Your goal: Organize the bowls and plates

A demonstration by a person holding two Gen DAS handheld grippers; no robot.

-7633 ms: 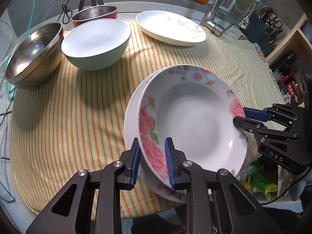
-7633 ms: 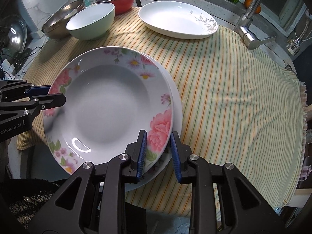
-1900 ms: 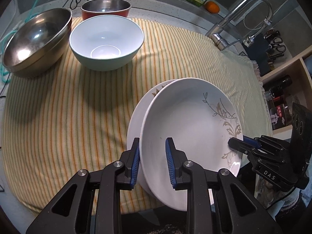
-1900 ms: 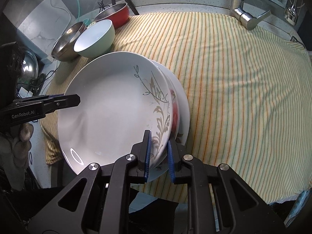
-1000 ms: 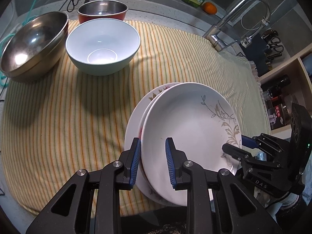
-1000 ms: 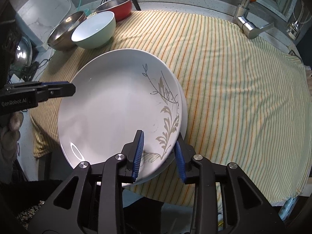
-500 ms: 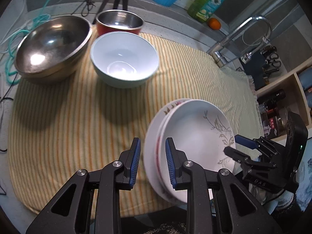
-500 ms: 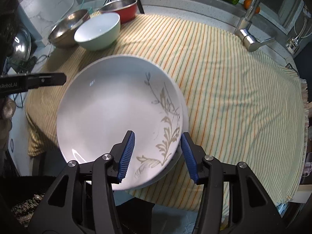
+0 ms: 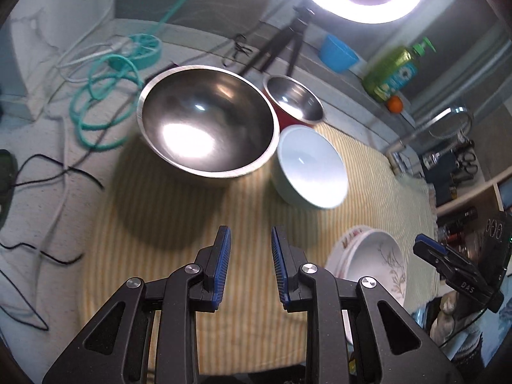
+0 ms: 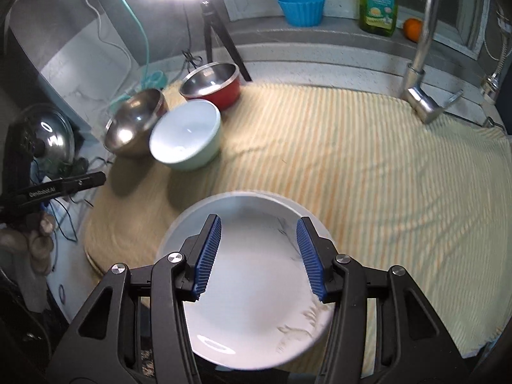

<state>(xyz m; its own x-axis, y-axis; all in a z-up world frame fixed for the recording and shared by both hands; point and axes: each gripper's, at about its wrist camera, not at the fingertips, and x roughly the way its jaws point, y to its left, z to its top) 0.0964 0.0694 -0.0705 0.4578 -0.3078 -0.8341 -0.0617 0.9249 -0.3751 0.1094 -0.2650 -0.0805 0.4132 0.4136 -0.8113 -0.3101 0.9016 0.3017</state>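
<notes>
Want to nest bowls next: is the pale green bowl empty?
Empty: the pale green bowl shows only bare white interior in both views.

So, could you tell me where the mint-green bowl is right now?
The mint-green bowl sits on the striped cloth at its far left, touching the large steel bowl, just in front of the red bowl.

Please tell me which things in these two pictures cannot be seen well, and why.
- Lower plates under the white leaf-pattern plate: right wrist view, the top plate covers them; their number is unclear.
- Same plate stack: left wrist view, small at the rim, partly behind the right gripper.
- Label of the green soap bottle: both views, too blurred to read.
- Large steel bowl: right wrist view, partly behind the white ceramic bowl.
</notes>
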